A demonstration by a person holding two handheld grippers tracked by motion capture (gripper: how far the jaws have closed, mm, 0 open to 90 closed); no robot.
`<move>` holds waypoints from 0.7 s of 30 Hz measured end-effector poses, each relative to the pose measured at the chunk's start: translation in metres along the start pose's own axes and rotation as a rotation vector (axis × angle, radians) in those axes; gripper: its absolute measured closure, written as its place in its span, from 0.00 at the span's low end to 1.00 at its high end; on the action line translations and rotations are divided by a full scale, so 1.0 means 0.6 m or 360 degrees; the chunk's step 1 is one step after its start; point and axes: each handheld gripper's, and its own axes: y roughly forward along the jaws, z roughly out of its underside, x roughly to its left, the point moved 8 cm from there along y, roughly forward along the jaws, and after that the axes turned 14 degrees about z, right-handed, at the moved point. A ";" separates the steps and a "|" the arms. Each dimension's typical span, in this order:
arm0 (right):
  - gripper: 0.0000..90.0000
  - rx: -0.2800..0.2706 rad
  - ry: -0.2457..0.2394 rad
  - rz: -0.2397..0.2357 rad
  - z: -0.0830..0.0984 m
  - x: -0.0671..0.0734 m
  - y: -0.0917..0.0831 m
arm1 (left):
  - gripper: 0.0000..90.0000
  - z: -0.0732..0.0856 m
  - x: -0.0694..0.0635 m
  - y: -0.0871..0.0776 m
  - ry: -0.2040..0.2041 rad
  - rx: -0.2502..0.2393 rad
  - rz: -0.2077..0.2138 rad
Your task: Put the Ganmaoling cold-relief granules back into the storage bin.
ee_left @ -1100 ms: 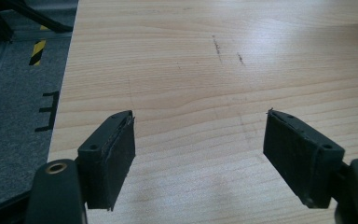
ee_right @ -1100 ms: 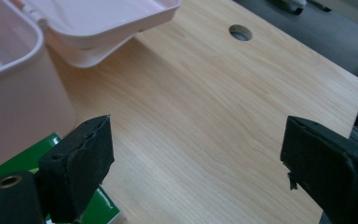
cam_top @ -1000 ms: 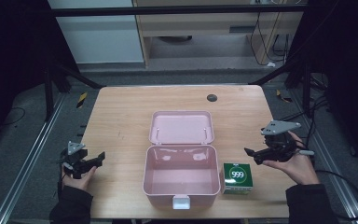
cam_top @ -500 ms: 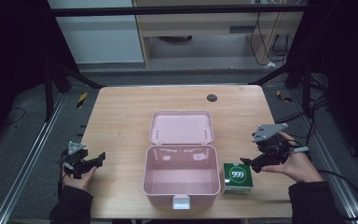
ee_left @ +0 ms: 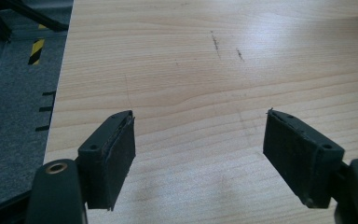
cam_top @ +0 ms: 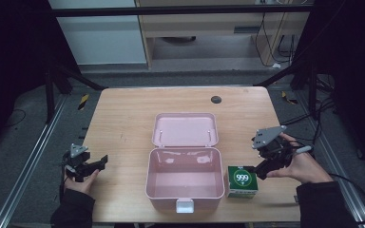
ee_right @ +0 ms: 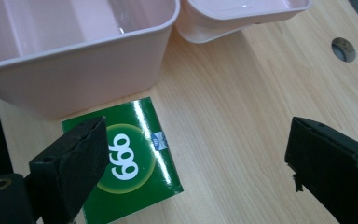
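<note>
Green box beneath the open right hand-held gripper.

The wooden table bears a pink box and a green carton.

Wooden table, grey carpet floor

Your box lies on the table, touching the case's right wall; lid behind the case.
</note>
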 end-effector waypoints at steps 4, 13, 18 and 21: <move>0.07 0.0038 -0.0035 -0.0031 0.000 0.006 0.002 | 0.27 0.000 -0.001 0.000 0.0006 -0.0001 0.0011; 0.06 0.0102 -0.0102 -0.0096 0.005 0.020 0.010 | 0.26 0.000 -0.002 0.001 0.0012 0.0003 0.0007; 0.06 0.0138 -0.0130 -0.0126 0.012 0.028 0.016 | 0.26 0.001 -0.001 0.001 0.0015 0.0009 0.0003; 0.05 0.0147 -0.0138 -0.0136 0.014 0.030 0.017 | 0.26 0.000 -0.002 0.001 0.0015 0.0007 0.0003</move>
